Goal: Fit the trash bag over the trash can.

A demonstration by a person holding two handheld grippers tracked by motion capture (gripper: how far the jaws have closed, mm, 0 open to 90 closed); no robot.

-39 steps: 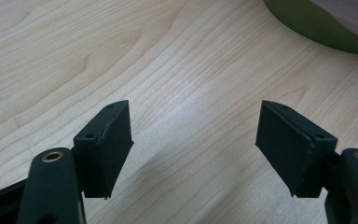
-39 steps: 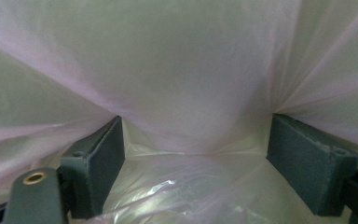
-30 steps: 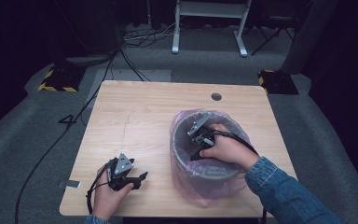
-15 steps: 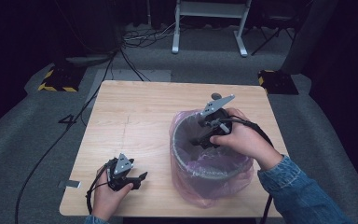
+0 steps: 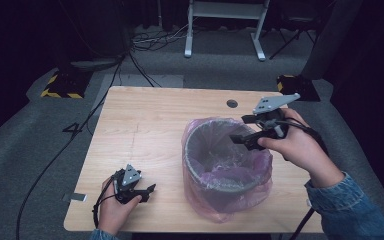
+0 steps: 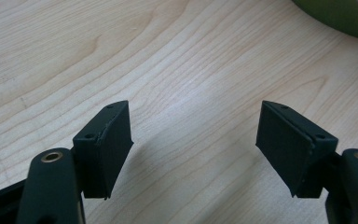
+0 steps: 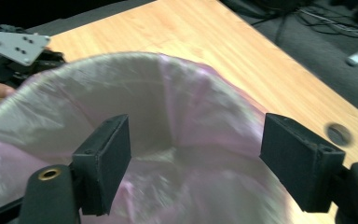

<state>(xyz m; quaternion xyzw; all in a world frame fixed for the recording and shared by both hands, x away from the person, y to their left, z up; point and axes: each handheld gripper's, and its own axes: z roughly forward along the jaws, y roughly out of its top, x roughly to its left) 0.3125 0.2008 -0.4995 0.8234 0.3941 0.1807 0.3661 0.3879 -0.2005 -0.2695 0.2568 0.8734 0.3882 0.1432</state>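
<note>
A grey waste bin [image 5: 220,160] lined with a pink plastic bag [image 5: 260,162] stands on the wooden table [image 5: 150,130], right of its middle and toward the near edge. The bag is folded out over the bin's rim and hangs down the outside wall.

The right gripper [image 5: 245,132] is held above the right, far part of the bin's rim, pointing left across the opening. Its jaws are spread wide with nothing between them; in the right gripper view they stand apart over the bag's mouth [image 7: 177,135], clear of the liner. The person's right hand [image 5: 297,147] holds it, a denim sleeve [image 5: 350,207] coming in from the near right corner.

The left gripper [image 5: 145,190] rests low at the near left part of the table, well apart from the bin, gripped by the left hand [image 5: 112,212]. Its jaws are also spread, with only bare wood between them in the left gripper view [image 6: 193,135]. A dark round grommet hole [image 5: 232,103] sits in the tabletop near the far edge, beyond the bin.
</note>
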